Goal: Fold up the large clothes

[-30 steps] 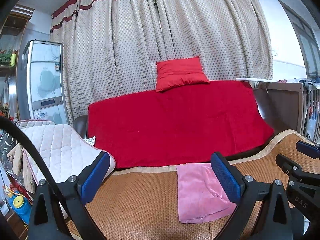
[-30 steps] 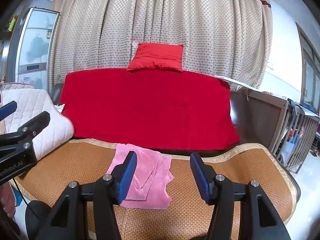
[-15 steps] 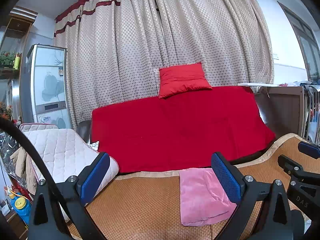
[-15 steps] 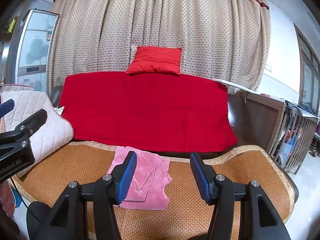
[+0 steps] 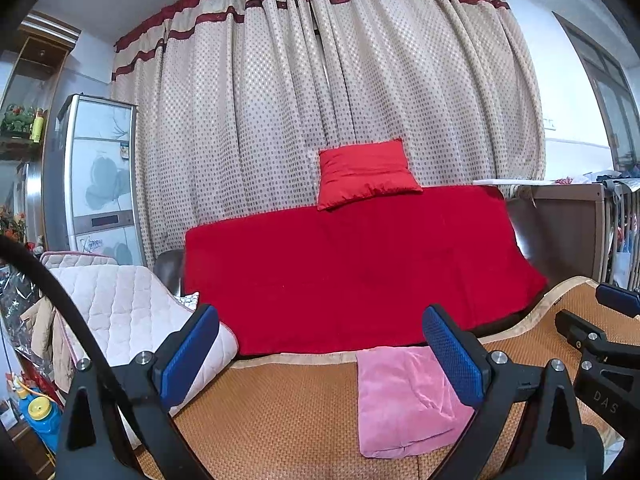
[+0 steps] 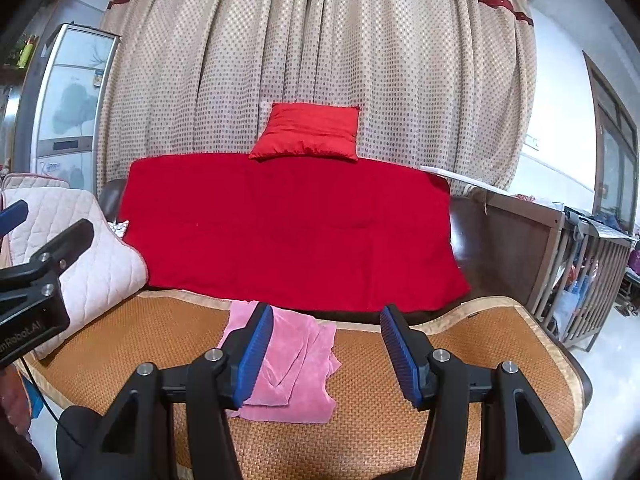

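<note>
On the woven mat [image 6: 460, 344], at 7 o'clock of centre, pink cloth [image 6: 296, 364] lies folded, untouched; left claw [image 5: 320, 356] and right claw [image 6: 326, 354], both wide and empty, have lifted slightly since a second ago—fold likely finished.

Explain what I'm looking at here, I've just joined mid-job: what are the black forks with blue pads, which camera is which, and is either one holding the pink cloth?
Each picture comes from a fisheye camera mounted on a handheld claw that a person carries, looking forward along its two fingers. The first is the left claw; the right claw gives the second. Each also peeks into the other's picture at the edge. Both stand open, with nothing between their blue pads.

Below them lies a woven brown rattan seat mat. On it rests the folded pink cloth, untouched. Behind are a red blanket draped over the sofa back, a red cushion on top, and a dotted beige curtain. A quilted cream cover sits to the left.
</note>
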